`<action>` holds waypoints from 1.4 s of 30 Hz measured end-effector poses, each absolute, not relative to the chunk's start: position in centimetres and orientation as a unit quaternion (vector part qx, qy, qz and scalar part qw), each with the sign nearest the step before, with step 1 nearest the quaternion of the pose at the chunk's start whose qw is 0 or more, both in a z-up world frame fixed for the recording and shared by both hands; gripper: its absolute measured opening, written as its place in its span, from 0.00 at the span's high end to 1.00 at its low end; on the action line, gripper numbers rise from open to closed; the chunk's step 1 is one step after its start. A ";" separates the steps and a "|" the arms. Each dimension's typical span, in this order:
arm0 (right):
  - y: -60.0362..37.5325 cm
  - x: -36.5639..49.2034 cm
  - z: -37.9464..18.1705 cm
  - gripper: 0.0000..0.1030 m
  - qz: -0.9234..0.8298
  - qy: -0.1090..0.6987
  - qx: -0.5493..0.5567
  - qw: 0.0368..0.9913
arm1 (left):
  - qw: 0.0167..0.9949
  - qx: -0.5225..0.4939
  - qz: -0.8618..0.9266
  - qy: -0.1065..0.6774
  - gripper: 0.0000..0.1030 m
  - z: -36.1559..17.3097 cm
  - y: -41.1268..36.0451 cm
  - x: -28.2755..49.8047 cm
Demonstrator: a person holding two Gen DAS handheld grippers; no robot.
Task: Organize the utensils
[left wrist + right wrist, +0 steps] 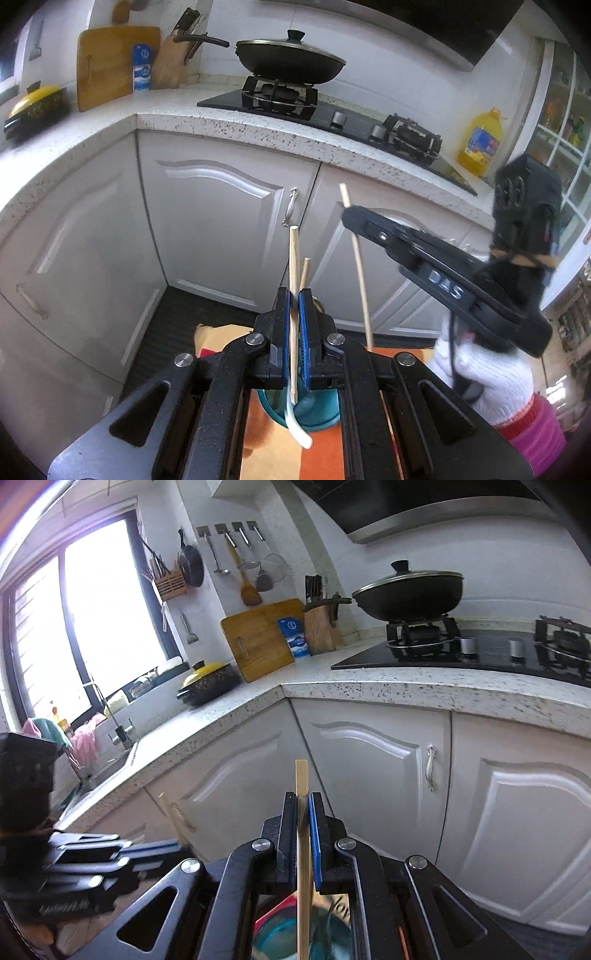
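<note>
Left gripper [294,325] is clenched on chopsticks [293,280]; two sticks show above the pads, their lower ends partly masked by the jaws. Right gripper [303,823] grips one chopstick [303,867], bottom end cut off by the frame edge (seen from the left wrist view, that stick crosses its fingers upright). Teal cup [317,413] sits below the left gripper on an orange cloth [273,454], mostly hidden; a pale curved utensil [295,424] pokes out of it, type unclear. White-gloved hand [491,373] holds the right tool. Count: three chopsticks, one cup, two grippers.
</note>
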State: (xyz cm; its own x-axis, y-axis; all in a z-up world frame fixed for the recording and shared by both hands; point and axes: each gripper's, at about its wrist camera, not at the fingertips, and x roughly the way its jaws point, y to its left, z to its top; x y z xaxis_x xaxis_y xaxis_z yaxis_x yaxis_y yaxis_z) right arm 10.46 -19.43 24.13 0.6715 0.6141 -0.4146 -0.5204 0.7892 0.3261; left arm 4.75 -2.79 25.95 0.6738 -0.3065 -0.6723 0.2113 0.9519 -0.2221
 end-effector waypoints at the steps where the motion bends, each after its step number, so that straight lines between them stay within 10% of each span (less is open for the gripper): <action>1: -19.3 11.0 23.8 0.95 0.313 0.257 0.091 0.910 | 0.912 -0.064 -0.140 0.380 0.97 25.5 -2.7 5.2; 42: -22.1 6.0 20.6 0.94 0.285 0.243 0.049 0.926 | 0.900 -0.045 -0.117 0.418 0.97 19.9 -4.6 5.8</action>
State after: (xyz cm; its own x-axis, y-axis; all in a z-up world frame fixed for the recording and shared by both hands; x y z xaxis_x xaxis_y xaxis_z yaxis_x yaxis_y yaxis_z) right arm 6.04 -22.13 20.65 0.7199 0.5513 -0.4216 -0.5038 0.8329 0.2289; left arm 5.78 -4.61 19.95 0.6227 -0.2477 -0.7422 0.1721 0.9687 -0.1789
